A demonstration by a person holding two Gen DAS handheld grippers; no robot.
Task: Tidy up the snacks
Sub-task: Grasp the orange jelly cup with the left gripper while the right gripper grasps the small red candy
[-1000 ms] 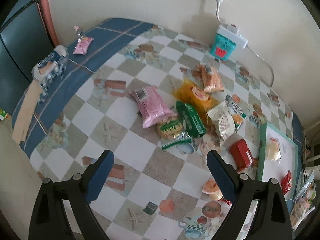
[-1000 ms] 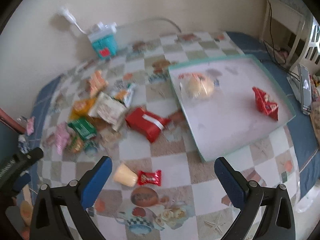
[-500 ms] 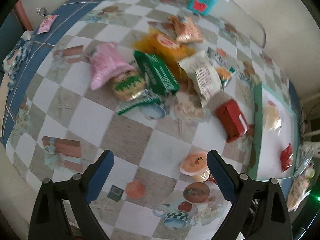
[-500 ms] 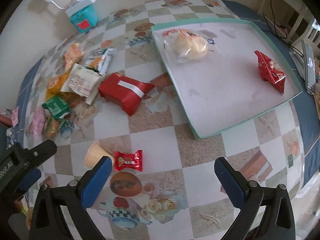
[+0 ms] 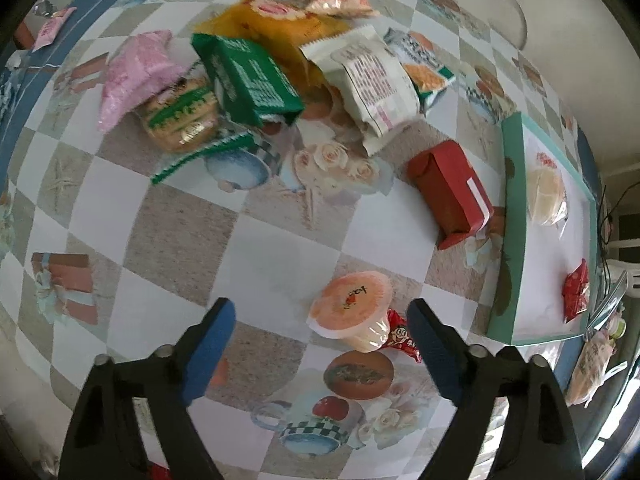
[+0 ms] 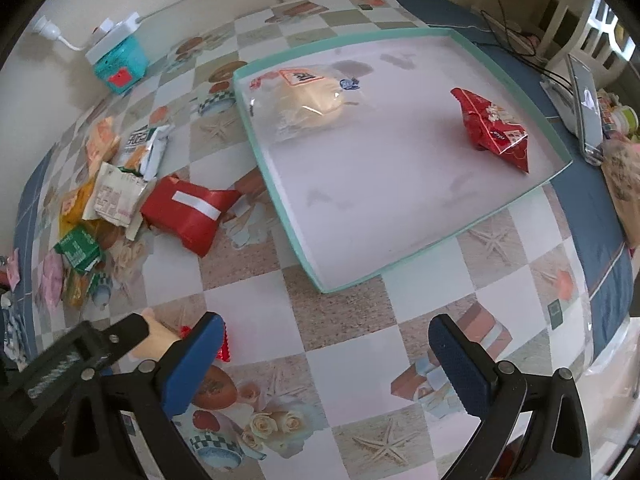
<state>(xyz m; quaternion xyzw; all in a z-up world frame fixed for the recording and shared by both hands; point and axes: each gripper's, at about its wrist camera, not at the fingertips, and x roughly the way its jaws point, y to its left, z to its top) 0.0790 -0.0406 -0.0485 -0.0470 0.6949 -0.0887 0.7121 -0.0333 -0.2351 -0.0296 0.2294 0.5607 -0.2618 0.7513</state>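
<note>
My left gripper (image 5: 320,344) is open, low over the table, with an orange-lidded jelly cup (image 5: 352,308) lying between its fingers near the right one; a small red candy (image 5: 402,336) lies beside the cup. A red packet (image 5: 450,194) lies beyond. A heap of snacks (image 5: 256,72) fills the far left. The teal-rimmed tray (image 6: 280,200) holds a wrapped bun (image 6: 308,96) and a red snack bag (image 6: 494,128). My right gripper (image 6: 326,364) is open and empty over the table in front of the tray. The left gripper's body (image 6: 72,360) partly hides the cup there.
A teal box with a white power strip (image 6: 118,54) stands by the wall. A phone (image 6: 586,108) and cables lie right of the tray. A pink packet (image 5: 50,32) lies at the far left edge of the table.
My left gripper has dropped and moved forward towards the jelly cup, which now lies between its fingers. My right gripper has moved closer to the tray.
</note>
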